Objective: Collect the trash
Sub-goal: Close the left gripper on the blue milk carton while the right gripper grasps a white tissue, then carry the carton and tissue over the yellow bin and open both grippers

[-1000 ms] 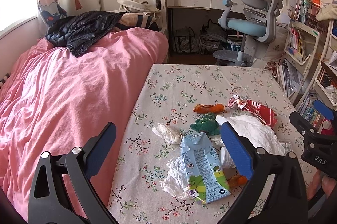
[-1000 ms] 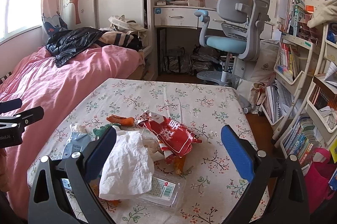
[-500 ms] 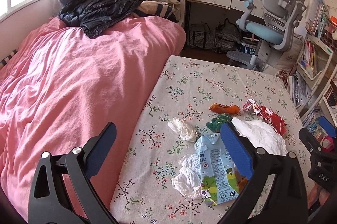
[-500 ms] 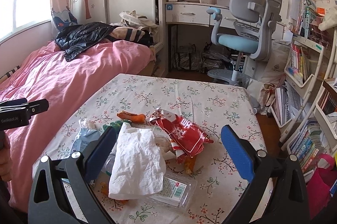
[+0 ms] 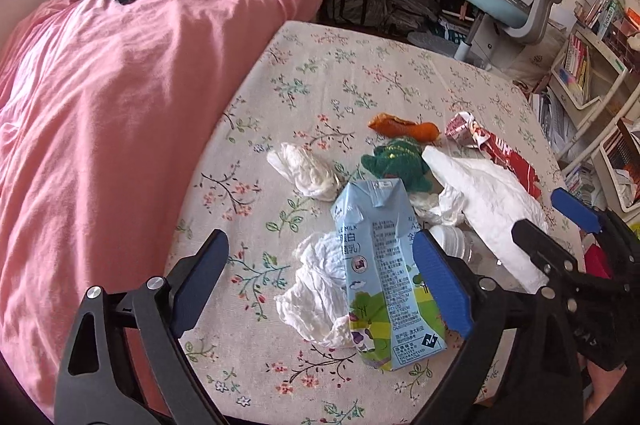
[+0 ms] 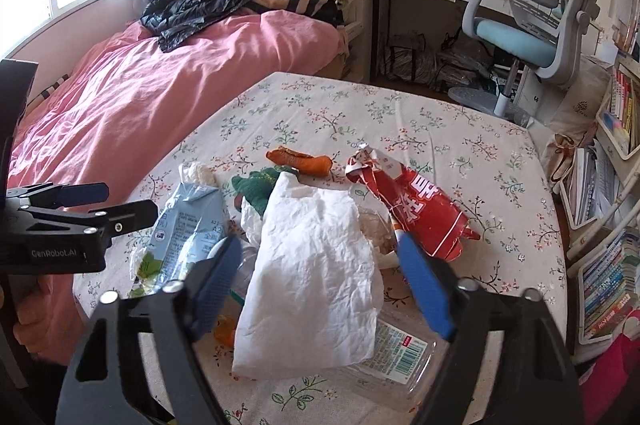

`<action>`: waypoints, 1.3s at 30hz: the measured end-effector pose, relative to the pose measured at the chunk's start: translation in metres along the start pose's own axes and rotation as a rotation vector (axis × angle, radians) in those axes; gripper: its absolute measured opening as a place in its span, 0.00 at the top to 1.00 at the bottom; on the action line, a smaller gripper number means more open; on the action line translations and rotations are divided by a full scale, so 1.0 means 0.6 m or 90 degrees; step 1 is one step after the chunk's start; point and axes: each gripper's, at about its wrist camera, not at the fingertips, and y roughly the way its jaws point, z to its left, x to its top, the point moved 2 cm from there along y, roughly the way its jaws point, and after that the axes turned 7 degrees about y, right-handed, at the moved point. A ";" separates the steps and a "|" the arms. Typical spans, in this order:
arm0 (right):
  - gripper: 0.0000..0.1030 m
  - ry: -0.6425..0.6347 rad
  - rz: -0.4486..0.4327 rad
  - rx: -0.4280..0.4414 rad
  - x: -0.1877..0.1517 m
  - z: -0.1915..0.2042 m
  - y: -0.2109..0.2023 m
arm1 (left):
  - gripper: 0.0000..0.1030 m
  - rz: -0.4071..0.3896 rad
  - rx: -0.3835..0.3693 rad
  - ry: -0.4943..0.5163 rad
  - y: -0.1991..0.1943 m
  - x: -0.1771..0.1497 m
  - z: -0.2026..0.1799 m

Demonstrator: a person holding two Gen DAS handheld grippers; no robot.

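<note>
Left gripper (image 5: 320, 273) closes over the carton (image 5: 386, 273); right gripper (image 6: 320, 273) closes astride the tissue (image 6: 316, 273), neither gripping yet, likely lining up pickups.

Floral-cloth table (image 5: 360, 73): milk carton (image 5: 384, 265), tissues (image 5: 316, 289), perhaps wrappers (image 6: 420, 213)

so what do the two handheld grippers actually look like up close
Both are alike: the left gripper and right gripper have black plastic scissor-style frames with silver rivets and triangular cut-outs, ending in blue padded jaws. Seen from the right wrist camera, the left one's black body carries white "GenRobot.AI" lettering. No cables or sleeves are visible.
</note>
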 end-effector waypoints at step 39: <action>0.94 0.188 -0.088 0.204 0.027 -0.077 -0.068 | 0.66 0.063 -0.124 0.086 0.041 -0.033 -0.066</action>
